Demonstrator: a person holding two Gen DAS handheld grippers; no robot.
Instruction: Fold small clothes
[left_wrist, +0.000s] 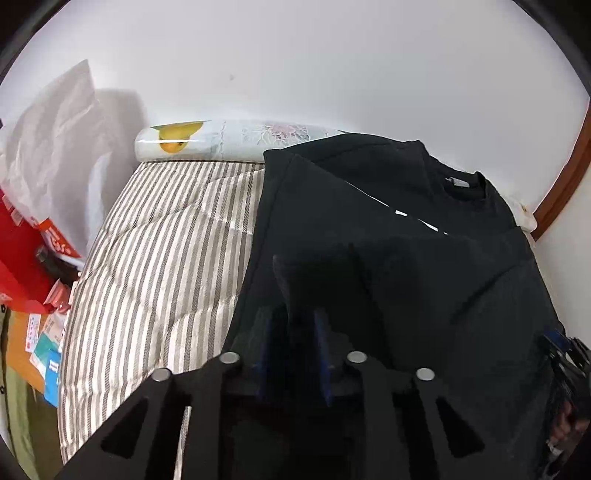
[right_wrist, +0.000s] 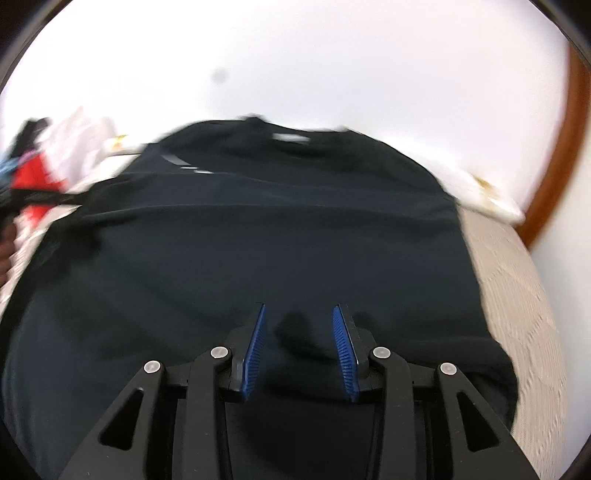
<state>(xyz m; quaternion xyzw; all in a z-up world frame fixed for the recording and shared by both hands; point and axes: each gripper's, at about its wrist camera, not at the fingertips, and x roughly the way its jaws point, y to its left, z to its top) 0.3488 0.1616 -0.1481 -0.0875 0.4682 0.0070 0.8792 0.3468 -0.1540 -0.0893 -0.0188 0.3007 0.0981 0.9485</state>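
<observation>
Shirt: one black T-shirt, partly folded, fills the centre and right of the left wrist frame; collar at upper right.
Left gripper: your jaws pinch a raised fold of the shirt, likely to carry that edge over.
Right gripper: jaws apart above the cloth, nothing between them; view blurred.
Bed: one striped mattress, left of frame, serves as folding surface.
Count: two grippers; one rolled mat at the wall; one white bag, upper left.

A black T-shirt lies spread on the striped bed, collar farthest from the tongs, sides folded inward.
</observation>
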